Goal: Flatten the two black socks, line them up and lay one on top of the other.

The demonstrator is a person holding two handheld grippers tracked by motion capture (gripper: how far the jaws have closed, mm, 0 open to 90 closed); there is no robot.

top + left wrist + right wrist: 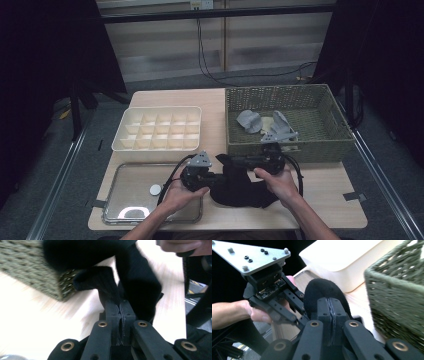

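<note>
Left gripper (212, 176): jaws clamped on the black cloth (239, 187)
Right gripper (235, 161): jaws pinched together on the same cloth
Black cloth: on the table's (330, 195) near edge, between metal tray (131, 182) and wicker basket (320, 150)

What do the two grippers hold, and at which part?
Both hold the black cloth: left gripper pinches an upper fold, right gripper another edge.

Table layout, seen from the person's side

Divided box (158, 128) sits at the table's (330, 192) back-left, tray (130, 185) at its front-left corner, basket (289, 120) back-right holding socks (250, 121); a cloth (239, 187) lies front-centre.
</note>
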